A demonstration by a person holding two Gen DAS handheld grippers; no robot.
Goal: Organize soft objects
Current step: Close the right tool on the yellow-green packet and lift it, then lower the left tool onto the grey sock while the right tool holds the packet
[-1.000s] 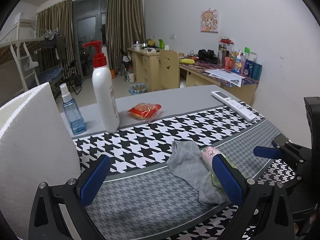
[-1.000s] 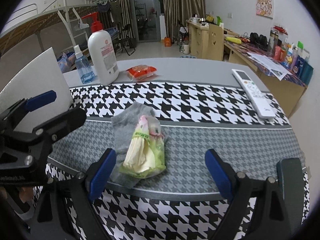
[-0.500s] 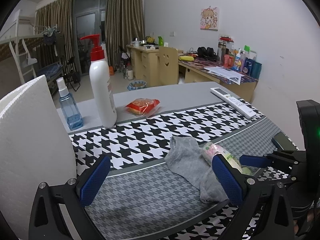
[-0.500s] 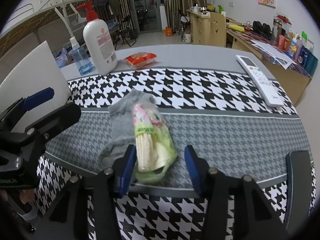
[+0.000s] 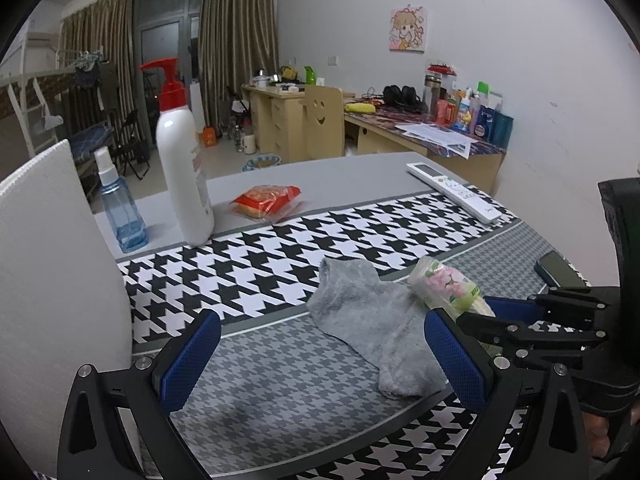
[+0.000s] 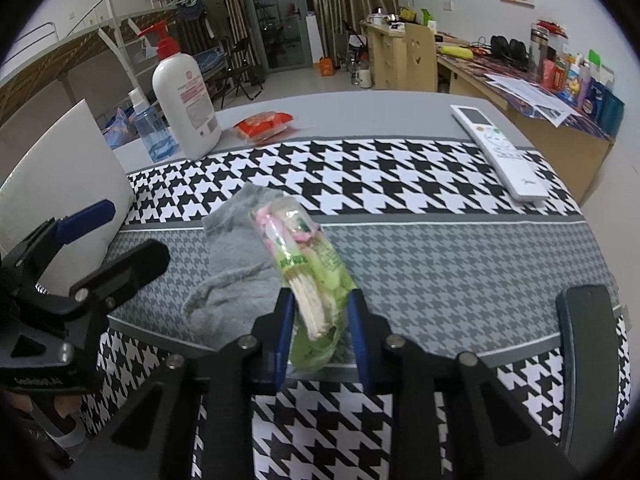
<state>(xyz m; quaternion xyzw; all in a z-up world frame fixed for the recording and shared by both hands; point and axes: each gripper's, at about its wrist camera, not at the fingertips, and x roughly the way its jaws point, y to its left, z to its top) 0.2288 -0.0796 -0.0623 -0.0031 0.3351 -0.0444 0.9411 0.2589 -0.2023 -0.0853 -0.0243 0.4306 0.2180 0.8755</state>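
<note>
Since the earlier frames, the right gripper (image 6: 320,320) has narrowed from a wide spread to a close bracket around the near end of the green plastic packet (image 6: 308,264), and its jaws are closing at this moment; the left gripper (image 5: 320,356) has kept its place. Both blue pads (image 6: 285,320) now appear to press the crinkled wrapper, with the pale sticks inside the packet lying between them. To complete the grasp well, close gently until the wrapper stops yielding, since the film is likely to slip or crush if squeezed hard. Keep the pads on the packet alone: it lies partly on the gray sock (image 5: 372,320), so a low approach could likely pinch the fabric and drag it along. Lift straight up before moving sideways, so that the sock stays flat on the houndstooth table runner (image 6: 440,168). The left gripper fingers (image 5: 190,356) stand wide apart with nothing between them, poised just short of the sock. The packet lies near the front edge of the runner, well apart from the lotion bottle (image 6: 186,108), the spray bottle (image 5: 120,208) and the remote control (image 6: 500,152).
</note>
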